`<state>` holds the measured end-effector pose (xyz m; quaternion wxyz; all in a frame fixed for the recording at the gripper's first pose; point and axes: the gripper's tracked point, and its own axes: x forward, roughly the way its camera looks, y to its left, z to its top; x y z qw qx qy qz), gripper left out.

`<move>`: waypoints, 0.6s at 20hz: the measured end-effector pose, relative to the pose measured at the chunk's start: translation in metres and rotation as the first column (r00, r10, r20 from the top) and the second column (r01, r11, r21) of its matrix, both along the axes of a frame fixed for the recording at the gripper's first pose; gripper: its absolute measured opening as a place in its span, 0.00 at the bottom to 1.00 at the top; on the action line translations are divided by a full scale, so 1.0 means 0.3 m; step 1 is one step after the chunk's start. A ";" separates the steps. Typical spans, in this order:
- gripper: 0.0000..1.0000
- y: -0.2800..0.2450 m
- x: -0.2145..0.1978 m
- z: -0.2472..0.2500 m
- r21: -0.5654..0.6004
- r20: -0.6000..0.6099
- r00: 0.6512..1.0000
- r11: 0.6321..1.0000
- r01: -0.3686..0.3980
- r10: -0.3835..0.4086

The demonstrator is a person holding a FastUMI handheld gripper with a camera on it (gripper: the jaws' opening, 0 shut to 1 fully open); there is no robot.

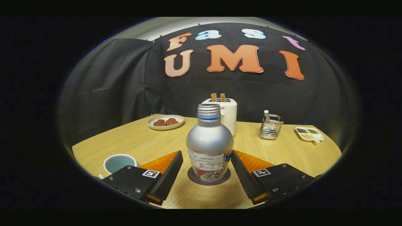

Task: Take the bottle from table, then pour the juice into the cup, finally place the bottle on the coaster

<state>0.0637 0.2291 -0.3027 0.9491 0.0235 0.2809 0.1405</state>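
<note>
Wooden table first, broad and mostly bare, giving room to work. Taking the bottle as dial centre, with twelve pointing away from the tongs: white toaster at twelve to one, just behind, two slices standing in its slots, set back out of the pouring path. Silver bottle upright, screw cap on, base planted squarely on its mat, so resting on its own weight rather than hanging from any grip. Gripper at six, fingers spread apart and flanking the bottle's lower body at nine and three; left one standing just clear of the metal, right one very close, contact there too fine to judge, so not clamped on it by the look of things. Shallow plate at eleven, well apart, carrying two reddish-brown pieces. Cup at eight, near the left finger's outer side, opening up, kept within easy reach for a tilt; contents unclear. Dark round coaster directly under the bottle, rim peeping out all round. Wire holder at two, a pale stick inside. Small divided dish further out at two to three. Judging from the bottle's seat on the coaster, likely the last step, at the letting-go.
</note>
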 end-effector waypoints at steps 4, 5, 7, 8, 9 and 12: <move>0.97 -0.034 -0.005 0.110 0.001 0.070 0.997 1.000 0.019 -0.019; 0.97 -0.044 -0.010 0.150 -0.004 0.095 0.995 1.000 0.022 -0.021; 0.97 -0.060 -0.022 0.244 -0.006 0.154 0.988 1.000 0.029 -0.027; 0.97 -0.072 -0.028 0.292 -0.009 0.186 0.982 0.999 0.037 -0.035; 0.97 -0.082 -0.043 0.336 -0.009 0.212 0.976 0.999 0.045 -0.042; 0.97 -0.113 -0.085 0.448 0.006 0.263 0.962 0.997 0.073 -0.072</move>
